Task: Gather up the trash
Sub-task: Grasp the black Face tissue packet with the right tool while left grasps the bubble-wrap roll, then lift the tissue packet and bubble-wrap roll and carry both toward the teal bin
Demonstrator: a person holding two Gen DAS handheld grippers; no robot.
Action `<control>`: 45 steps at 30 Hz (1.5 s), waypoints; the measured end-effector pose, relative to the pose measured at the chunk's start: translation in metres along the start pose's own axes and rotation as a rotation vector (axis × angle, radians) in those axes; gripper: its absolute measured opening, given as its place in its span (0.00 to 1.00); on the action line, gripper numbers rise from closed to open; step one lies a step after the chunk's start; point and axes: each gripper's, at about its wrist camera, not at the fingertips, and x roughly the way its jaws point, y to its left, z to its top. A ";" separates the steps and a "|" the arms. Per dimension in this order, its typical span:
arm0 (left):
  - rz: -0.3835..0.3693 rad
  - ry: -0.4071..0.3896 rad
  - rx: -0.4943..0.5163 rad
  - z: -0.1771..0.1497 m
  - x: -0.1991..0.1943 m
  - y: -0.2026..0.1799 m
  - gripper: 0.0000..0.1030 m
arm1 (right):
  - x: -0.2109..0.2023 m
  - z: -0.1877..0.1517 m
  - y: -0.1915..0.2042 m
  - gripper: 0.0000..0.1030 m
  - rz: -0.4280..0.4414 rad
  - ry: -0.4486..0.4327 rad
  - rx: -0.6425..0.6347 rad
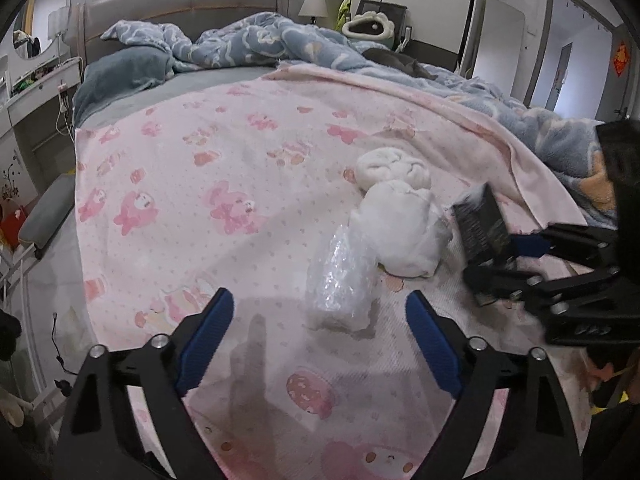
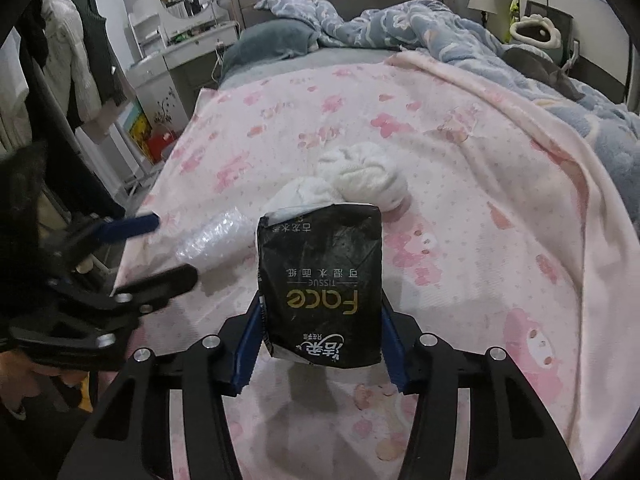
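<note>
The black tissue pack point(image 2: 320, 280) covers the near part of the crumpled white tissue wad point(image 2: 360, 178), and in the left wrist view the pack is blurred and partly behind the other claw's fingers. Its print reads upside down: "Face" in gold, "TISSUE" in small white letters, with Chinese characters too small to read surely. The right claw point(image 2: 320, 344) tilts down toward the bed, its blue pads pressed on both sides of the pack's lower end. The left claw point(image 1: 320, 344) also tilts down, its blue pads point(image 1: 208, 340) standing wide with nothing between them. The crinkled clear plastic wrapper point(image 1: 340, 280) lies on the pink cartoon-print blanket point(image 1: 200, 160) just beyond that claw at 12 o'clock, touching the tissue wad at its 1 o'clock.
</note>
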 end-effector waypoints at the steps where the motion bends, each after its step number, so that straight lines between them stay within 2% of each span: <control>1: 0.003 0.006 0.000 0.000 0.002 0.000 0.84 | -0.003 0.000 -0.002 0.51 0.002 -0.008 0.003; 6: 0.007 0.021 -0.005 -0.001 0.008 -0.004 0.73 | -0.017 0.001 -0.011 0.52 0.014 -0.046 0.019; 11: 0.005 0.039 0.005 0.000 0.015 -0.012 0.67 | -0.024 -0.001 -0.015 0.51 0.024 -0.058 0.006; 15: 0.004 0.032 0.014 0.001 0.015 -0.019 0.52 | -0.029 -0.003 -0.018 0.51 0.039 -0.061 0.003; 17: 0.014 0.031 0.000 0.000 0.016 -0.019 0.49 | -0.030 -0.003 -0.018 0.51 0.042 -0.060 0.000; 19: 0.032 0.035 -0.007 0.000 0.017 -0.018 0.39 | -0.030 -0.003 -0.018 0.51 0.044 -0.062 -0.001; 26: 0.011 0.047 -0.041 -0.005 0.011 -0.013 0.37 | -0.032 0.001 -0.010 0.51 0.056 -0.074 -0.004; 32: -0.007 0.053 -0.027 -0.007 0.000 -0.009 0.37 | -0.026 0.005 0.003 0.51 0.069 -0.064 -0.033; 45: 0.022 0.021 -0.035 -0.009 -0.025 0.024 0.37 | -0.017 0.023 0.046 0.51 0.134 -0.083 -0.104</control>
